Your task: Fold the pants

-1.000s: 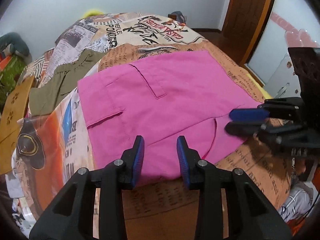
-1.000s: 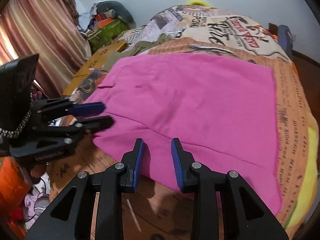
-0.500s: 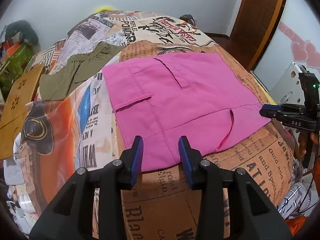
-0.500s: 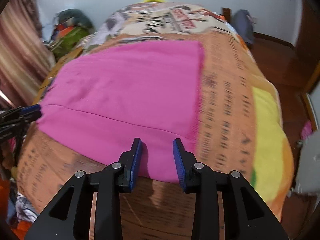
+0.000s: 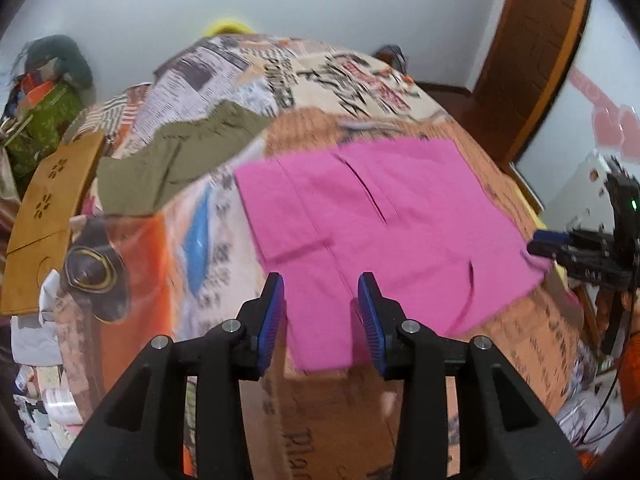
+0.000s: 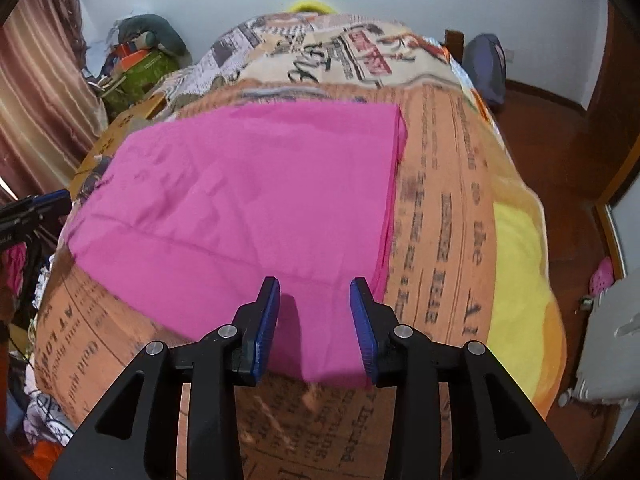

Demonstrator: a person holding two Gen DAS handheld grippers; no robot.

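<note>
The pink pants (image 5: 372, 216) lie folded flat on the newsprint-patterned bed cover (image 5: 224, 216). They also fill the middle of the right wrist view (image 6: 248, 200). My left gripper (image 5: 321, 316) is open over the near left corner of the pants, waistband end with pocket slits. My right gripper (image 6: 315, 322) is open over the near right corner, by the stacked leg hems. The right gripper also shows at the far right of the left wrist view (image 5: 560, 240). The left gripper shows at the left edge of the right wrist view (image 6: 32, 208). Neither holds cloth.
An olive-green garment (image 5: 180, 160) lies on the bed left of the pants. A wooden headboard panel (image 5: 44, 216) and a clutter pile (image 5: 36, 108) stand at the left. A door (image 5: 532, 52) is at the right. A yellow blanket (image 6: 516, 280) covers the bed's right edge.
Both grippers moved apart along the near edge of the pants, the left to the left corner, the right to the right corner. Both stayed open.
</note>
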